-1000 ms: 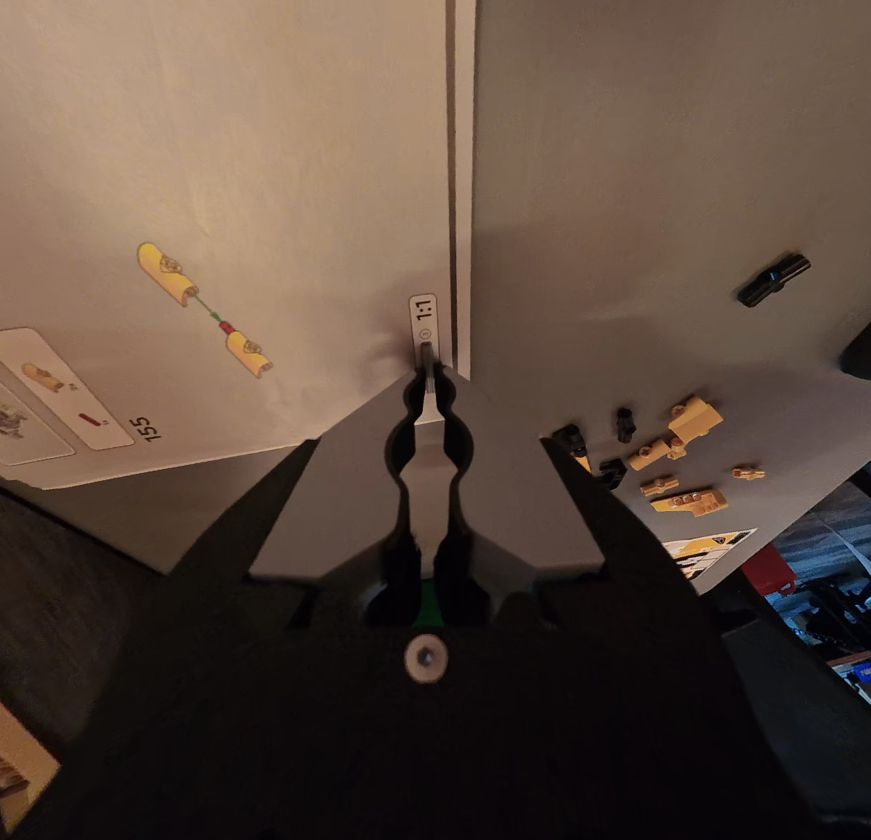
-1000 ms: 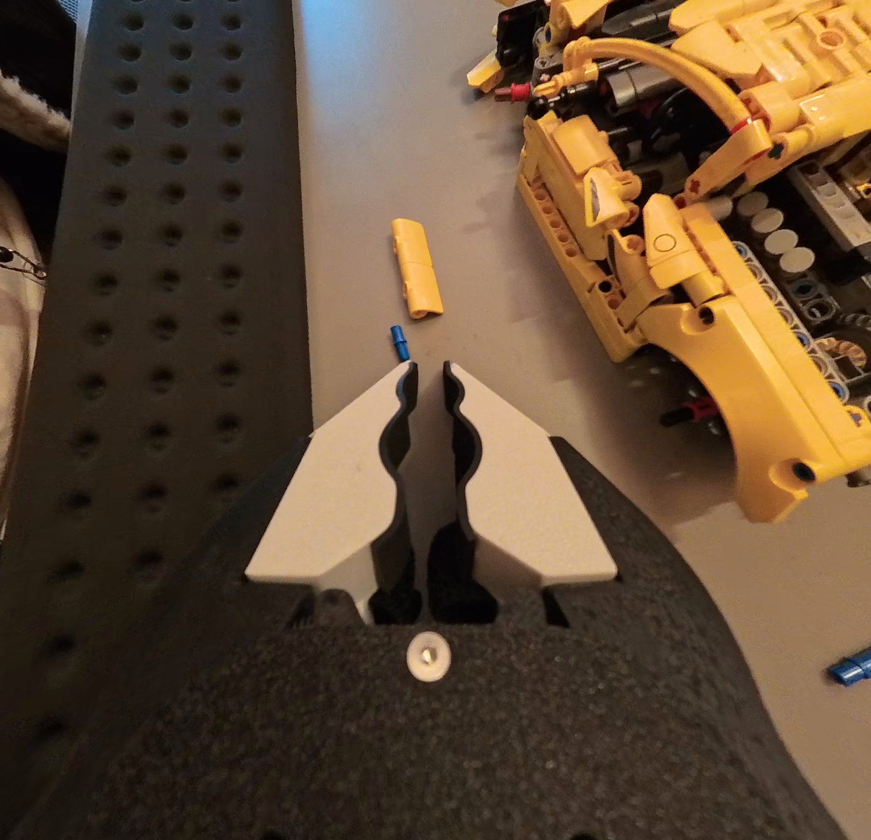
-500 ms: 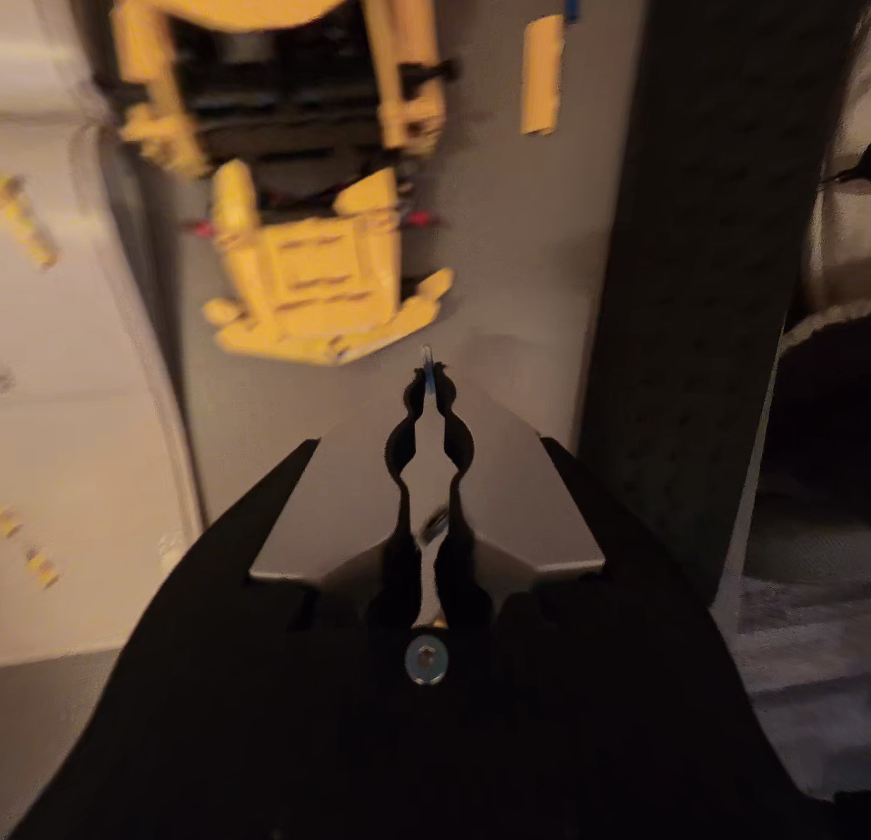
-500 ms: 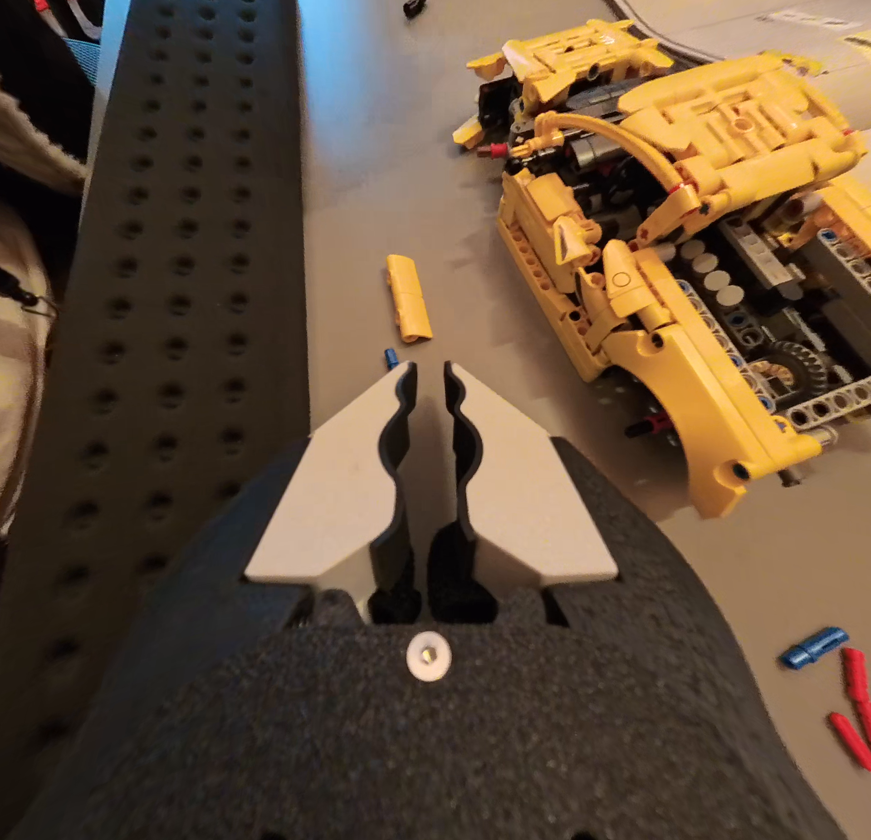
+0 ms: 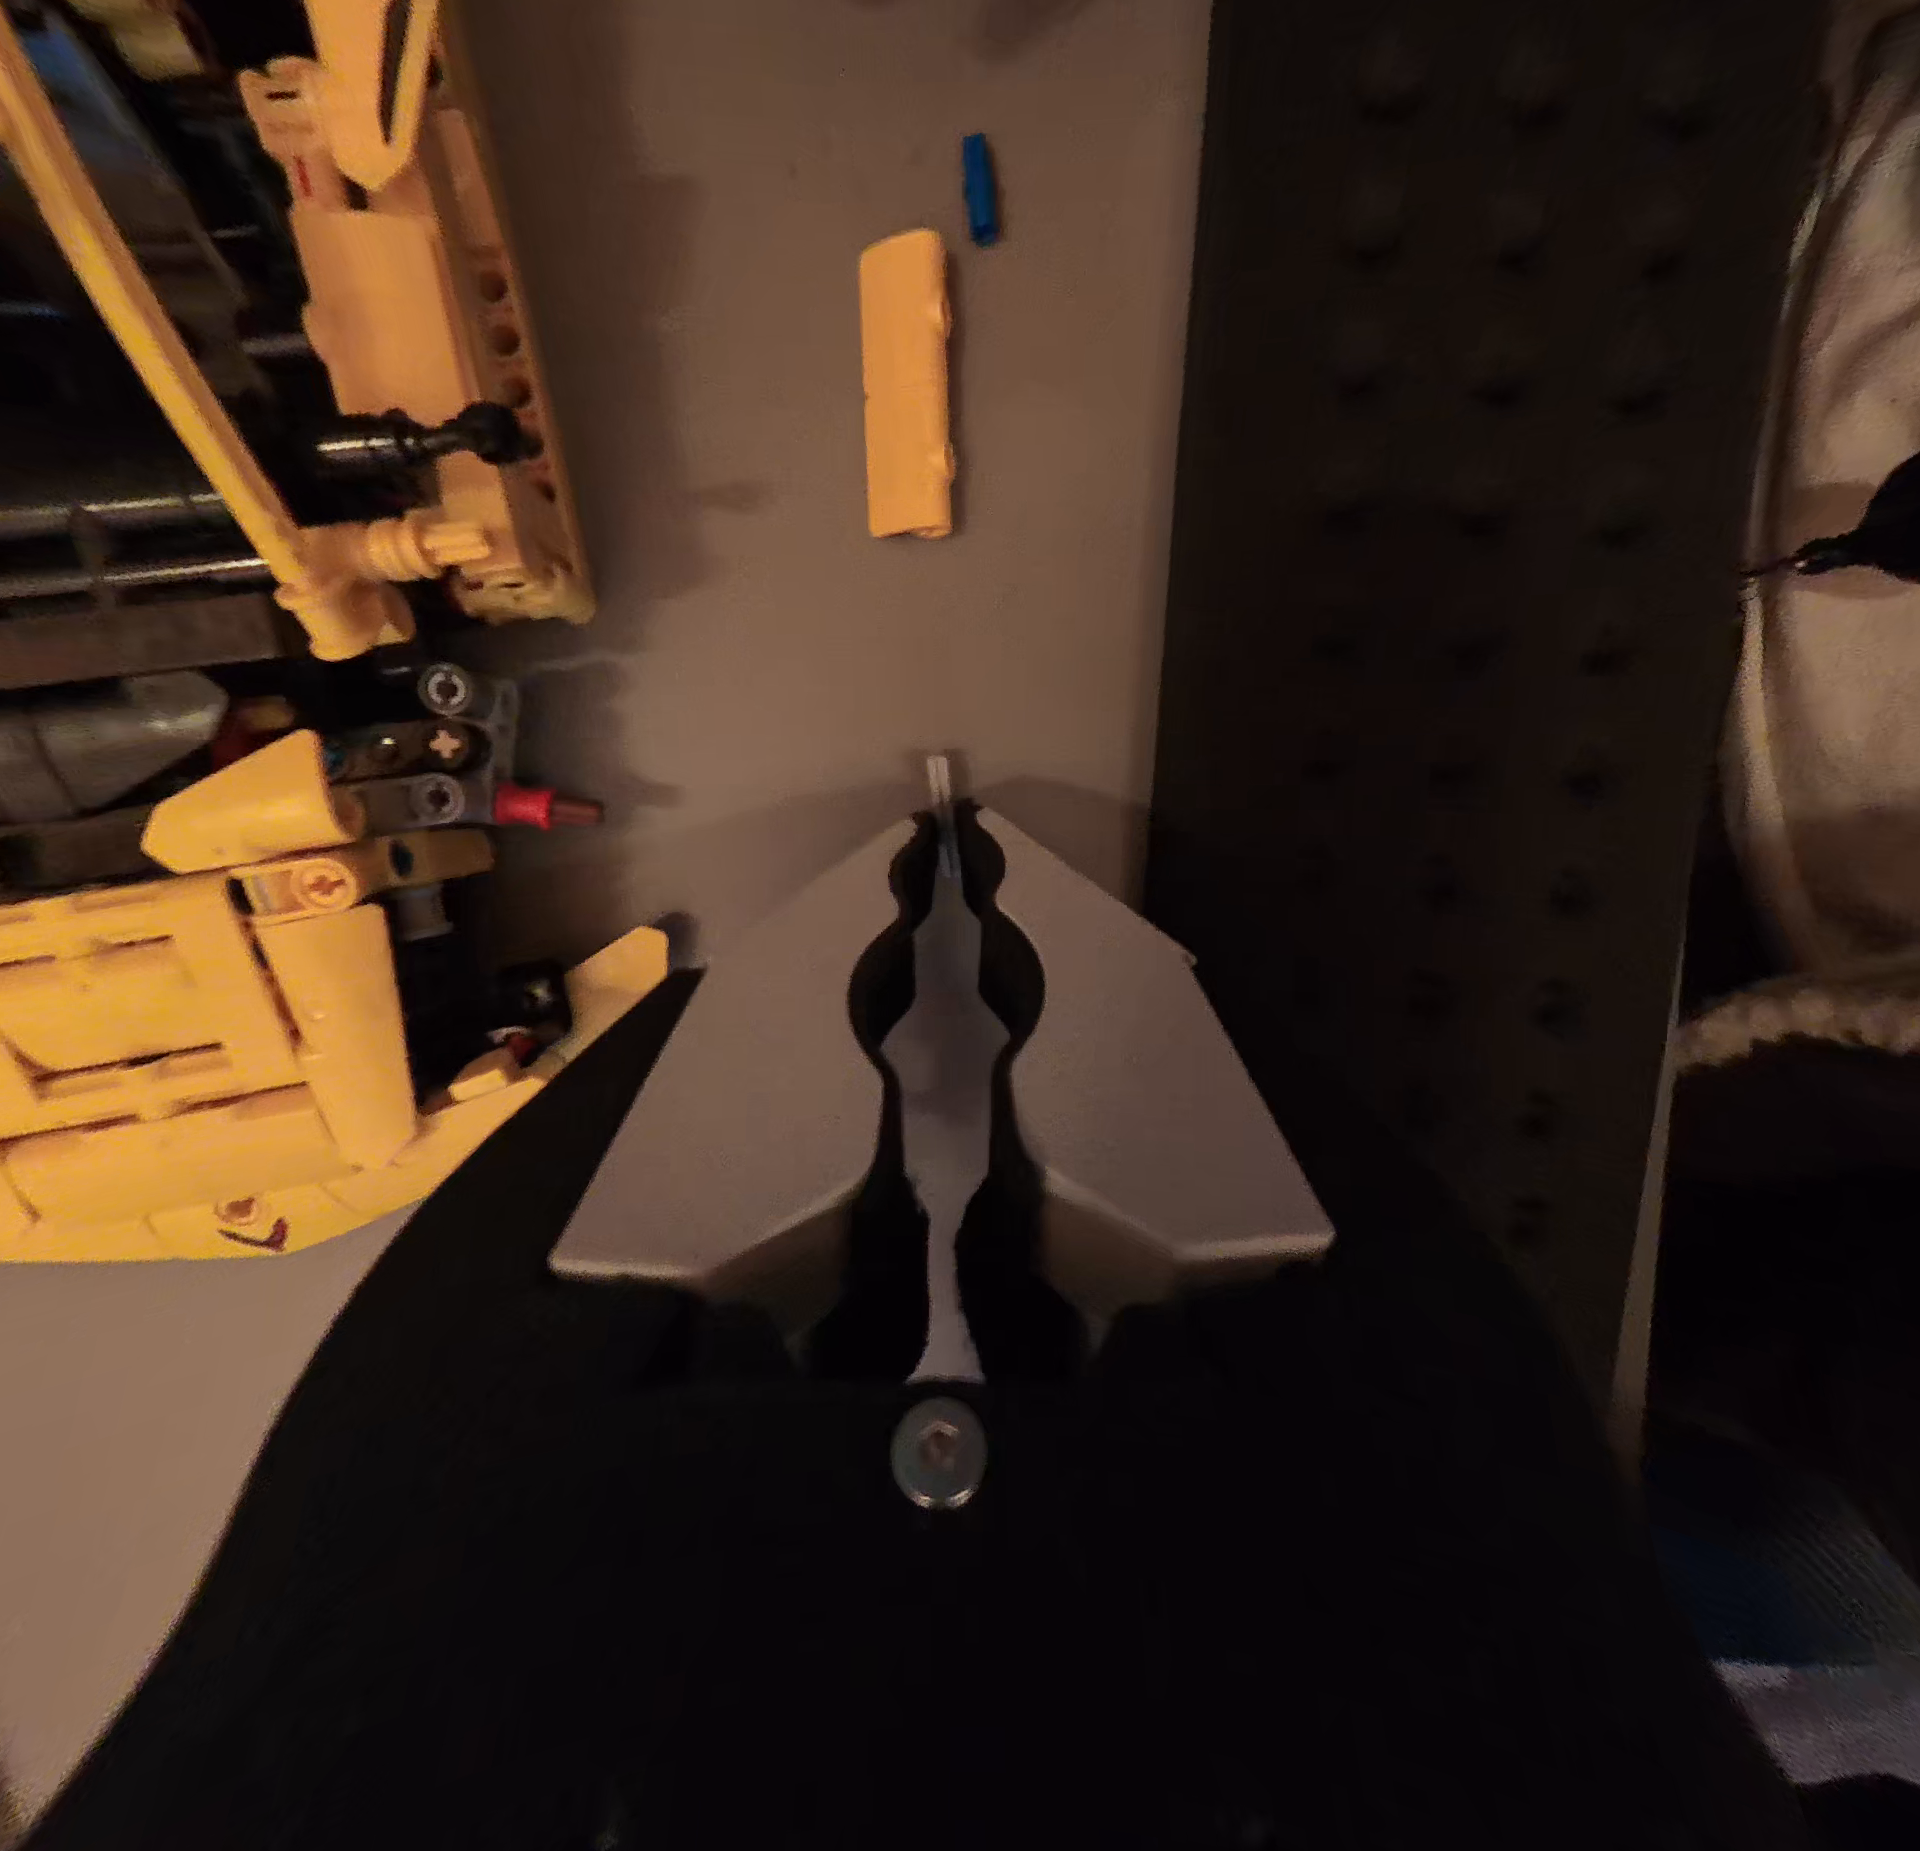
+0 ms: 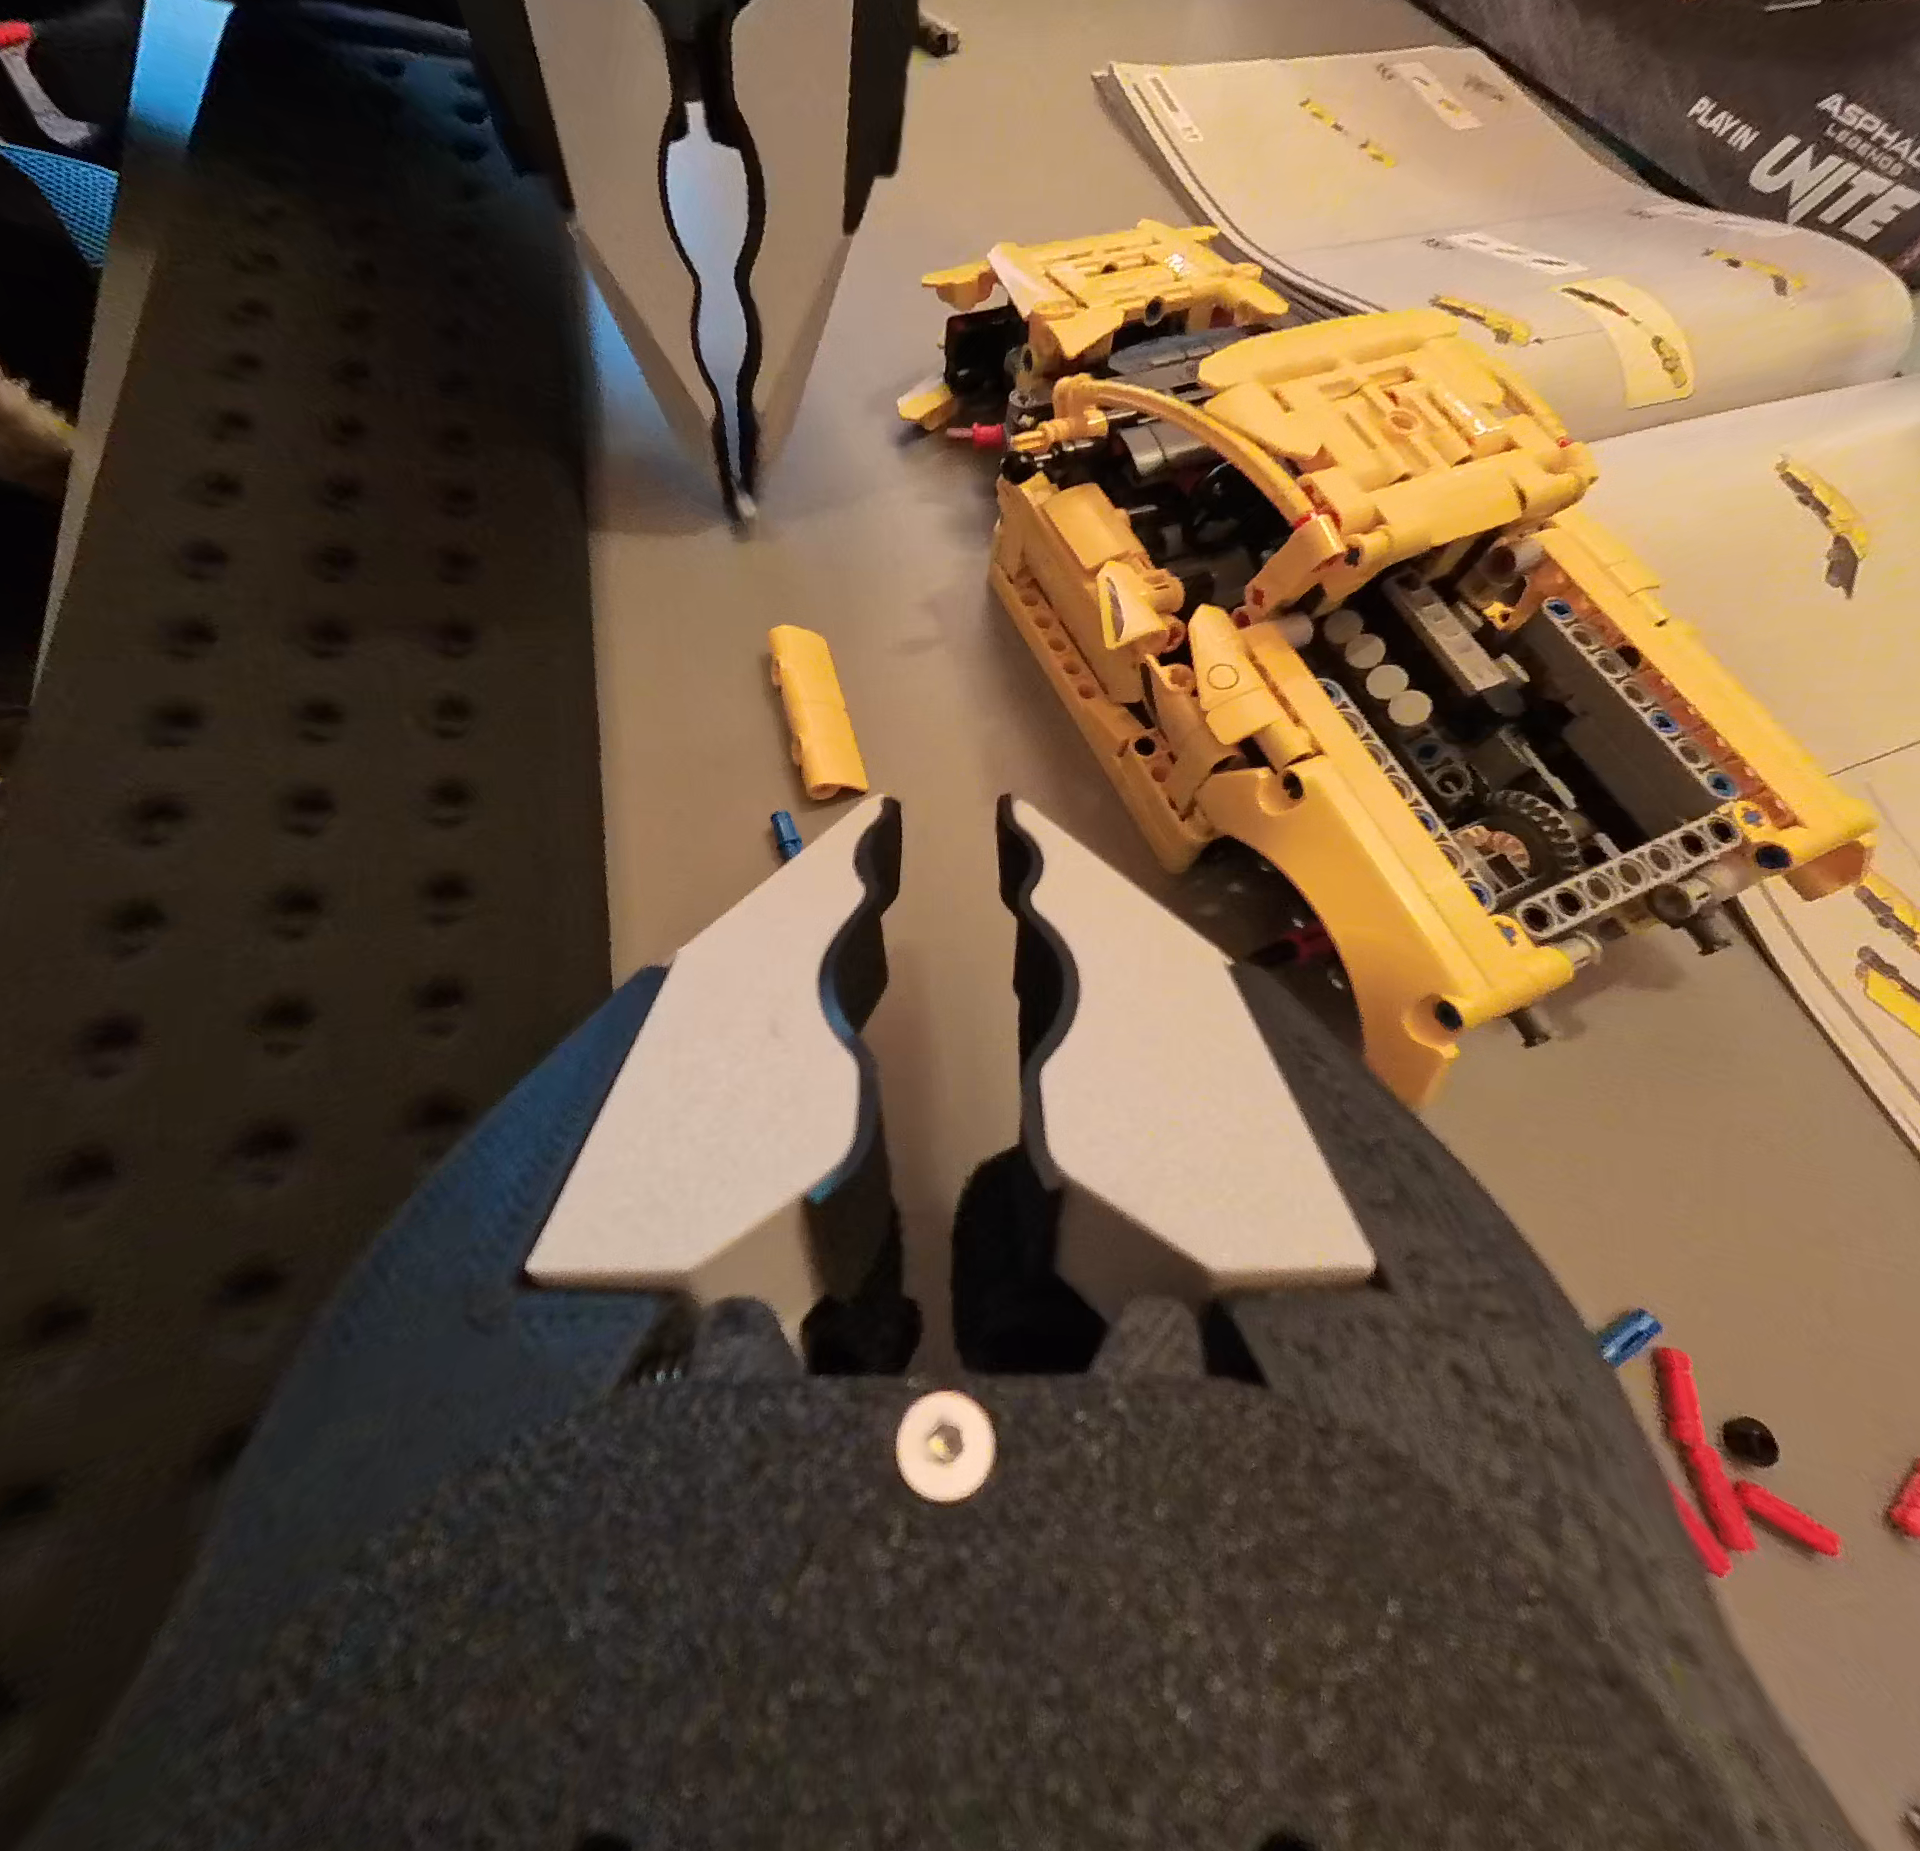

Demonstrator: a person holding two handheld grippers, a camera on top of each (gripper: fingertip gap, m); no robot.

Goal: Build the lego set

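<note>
Yellow panel (image 6: 817, 710) beside the car (image 6: 1351, 679); my left gripper (image 5: 943, 819) pinches a grey pin (image 5: 938, 775), right gripper (image 6: 948, 814) hangs slack.

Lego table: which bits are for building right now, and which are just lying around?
For building: yellow car, loose yellow panel, grey pin pinched in the left gripper, instruction booklet.

Lying around: red pins, blue pin, black perforated board.

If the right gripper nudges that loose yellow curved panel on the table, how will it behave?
The yellow curved panel looks like rigid, glossy plastic, so it would probably slide across the smooth table rather than bend. Its rounded back suggests it may rock or roll sideways. It seems light, so a small push could send it skidding.
</note>
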